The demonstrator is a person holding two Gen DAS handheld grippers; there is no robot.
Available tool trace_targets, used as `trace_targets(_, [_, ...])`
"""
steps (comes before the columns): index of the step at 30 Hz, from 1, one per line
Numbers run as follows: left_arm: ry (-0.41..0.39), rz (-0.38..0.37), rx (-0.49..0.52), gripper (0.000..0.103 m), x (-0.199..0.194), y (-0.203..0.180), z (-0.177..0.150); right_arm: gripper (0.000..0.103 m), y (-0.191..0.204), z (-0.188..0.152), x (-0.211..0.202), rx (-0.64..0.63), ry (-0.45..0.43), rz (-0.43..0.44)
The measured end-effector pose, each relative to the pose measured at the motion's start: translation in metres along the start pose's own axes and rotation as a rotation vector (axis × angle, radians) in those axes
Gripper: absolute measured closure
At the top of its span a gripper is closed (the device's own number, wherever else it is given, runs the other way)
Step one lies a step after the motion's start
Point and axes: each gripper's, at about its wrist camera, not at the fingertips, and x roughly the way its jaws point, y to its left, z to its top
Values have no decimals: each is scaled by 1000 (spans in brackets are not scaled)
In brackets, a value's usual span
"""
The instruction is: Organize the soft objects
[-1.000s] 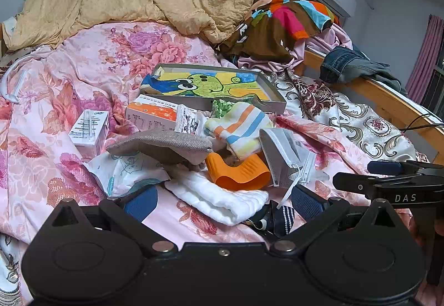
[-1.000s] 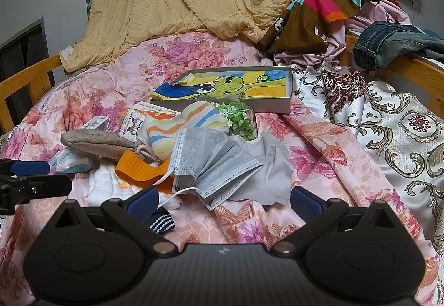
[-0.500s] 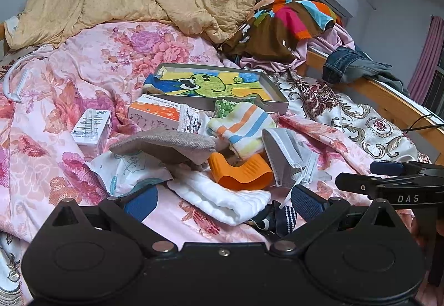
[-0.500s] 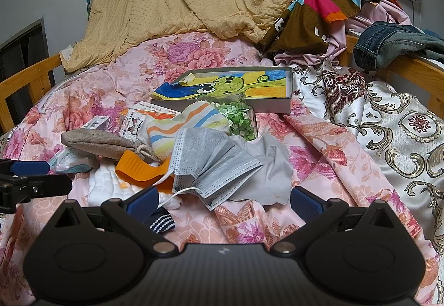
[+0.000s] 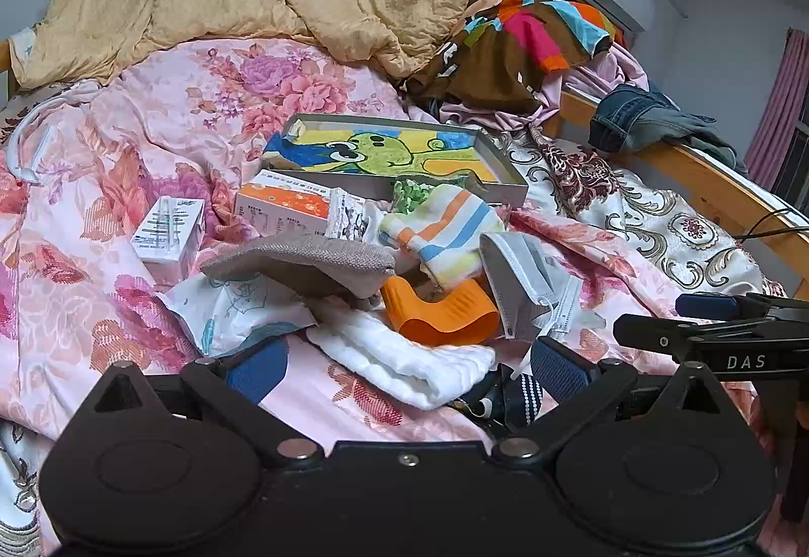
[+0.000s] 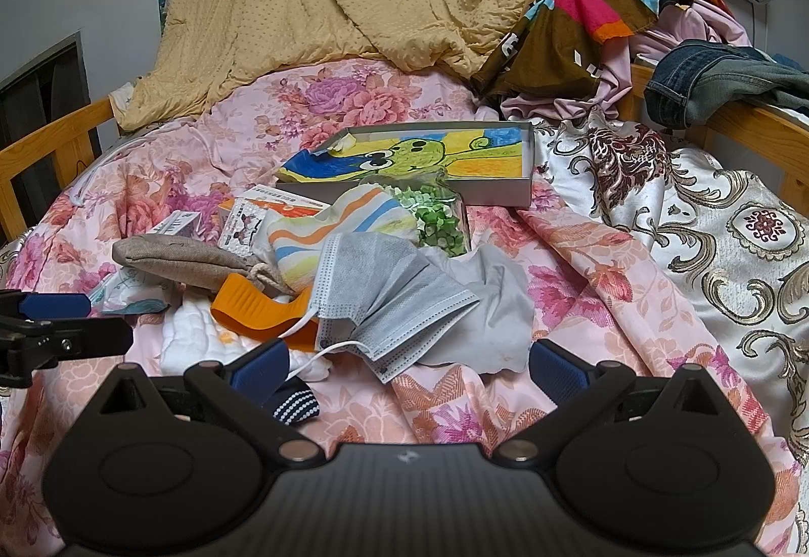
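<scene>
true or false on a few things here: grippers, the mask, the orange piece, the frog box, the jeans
1. Both grippers are open and hold nothing. True: the left gripper and the right gripper have their fingers spread wide with nothing between them.
2. The grey face mask lies inside the frog box. False: it lies on the bedspread, nearer than the frog box.
3. The orange piece lies beside the white folded cloth. True.
4. The frog box is shut with a lid. False: it is open, and the drawing shows inside it.
5. The jeans are spread flat in the middle of the bed. False: they hang bunched over the wooden bed rail.
</scene>
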Motion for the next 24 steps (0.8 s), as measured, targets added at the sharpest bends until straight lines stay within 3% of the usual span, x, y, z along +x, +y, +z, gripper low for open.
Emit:
trace_targets(11, [18,10,-1,1,5,21,1,0,2,3,-1,1,-4,9])
trace_targets(24, [8,30,179,1,9,5,36,0,4,19,6,-91,3,148])
